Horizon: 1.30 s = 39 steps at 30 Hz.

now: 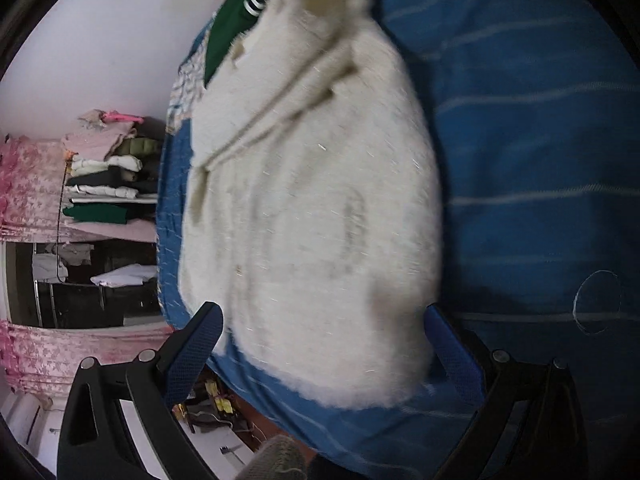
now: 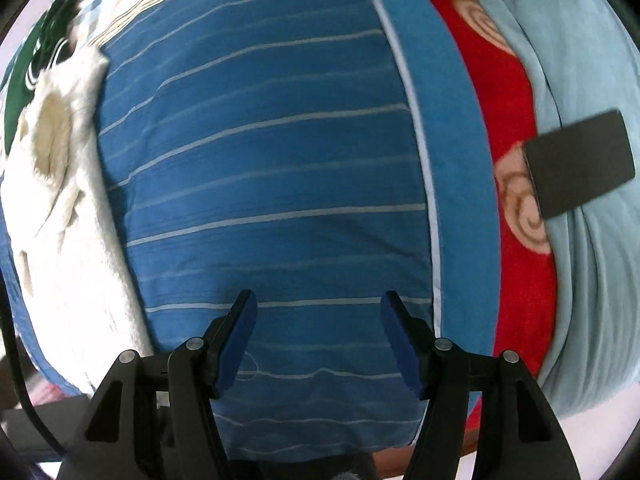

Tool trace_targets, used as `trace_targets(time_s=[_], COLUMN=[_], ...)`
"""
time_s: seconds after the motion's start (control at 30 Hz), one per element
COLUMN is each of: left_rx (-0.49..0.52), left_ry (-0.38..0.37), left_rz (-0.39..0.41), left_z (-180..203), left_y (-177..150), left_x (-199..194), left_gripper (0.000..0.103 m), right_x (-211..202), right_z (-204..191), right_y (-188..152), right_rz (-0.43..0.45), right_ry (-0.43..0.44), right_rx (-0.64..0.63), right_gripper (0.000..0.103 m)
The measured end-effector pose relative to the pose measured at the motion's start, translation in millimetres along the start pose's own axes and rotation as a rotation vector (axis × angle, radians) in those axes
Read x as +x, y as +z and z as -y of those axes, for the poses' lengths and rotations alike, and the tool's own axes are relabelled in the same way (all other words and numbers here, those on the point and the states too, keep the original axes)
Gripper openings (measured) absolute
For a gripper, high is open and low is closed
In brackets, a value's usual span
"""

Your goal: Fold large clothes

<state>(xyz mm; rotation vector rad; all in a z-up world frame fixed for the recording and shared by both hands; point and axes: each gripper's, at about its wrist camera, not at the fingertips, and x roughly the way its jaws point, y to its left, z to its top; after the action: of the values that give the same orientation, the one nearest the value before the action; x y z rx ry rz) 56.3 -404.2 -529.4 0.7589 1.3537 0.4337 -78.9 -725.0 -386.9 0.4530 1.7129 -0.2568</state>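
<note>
Both grippers — left point(image 1: 320, 344), right point(image 2: 318, 336) — fingers spread, empty, over cream fleece point(image 1: 312, 208) on striped sheet point(image 2: 272, 168).

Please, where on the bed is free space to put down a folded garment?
The striped blue sheet is bare between the white fleece garment and the red blanket. It is crowded by the green garment at the fleece's far end.

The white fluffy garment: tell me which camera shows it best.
The left wrist view: the white fluffy garment fills the middle of the frame, spread on the blue striped bedding. The right wrist view catches only its edge at far left.
</note>
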Motion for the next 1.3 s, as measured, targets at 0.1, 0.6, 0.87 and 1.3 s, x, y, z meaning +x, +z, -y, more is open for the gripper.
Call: trace_targets(time_s=[0.1, 0.6, 0.87, 1.3], left_rx=[0.010, -0.310, -0.348, -0.411], left_ry=[0.028, -0.065, -0.111, -0.310], left_rz=[-0.071, 0.010, 0.029, 0.026], left_z=[12, -111, -140, -186], left_y=[4, 6, 3, -14], left_x=[26, 70, 80, 83], left_gripper=[0.103, 0.028, 0.025, 0.025], right_x=[0, 39, 31, 29], right_z=[-13, -120, -226, -312], right_y=[1, 54, 100, 131], right_rz=[-0.003, -0.063, -0.001, -0.063], right_ry=[0.021, 0.396, 0.780, 0.713], right_rx=[0.016, -0.190, -0.312, -0.169], right_gripper=[0.066, 0.076, 0.091, 0.029])
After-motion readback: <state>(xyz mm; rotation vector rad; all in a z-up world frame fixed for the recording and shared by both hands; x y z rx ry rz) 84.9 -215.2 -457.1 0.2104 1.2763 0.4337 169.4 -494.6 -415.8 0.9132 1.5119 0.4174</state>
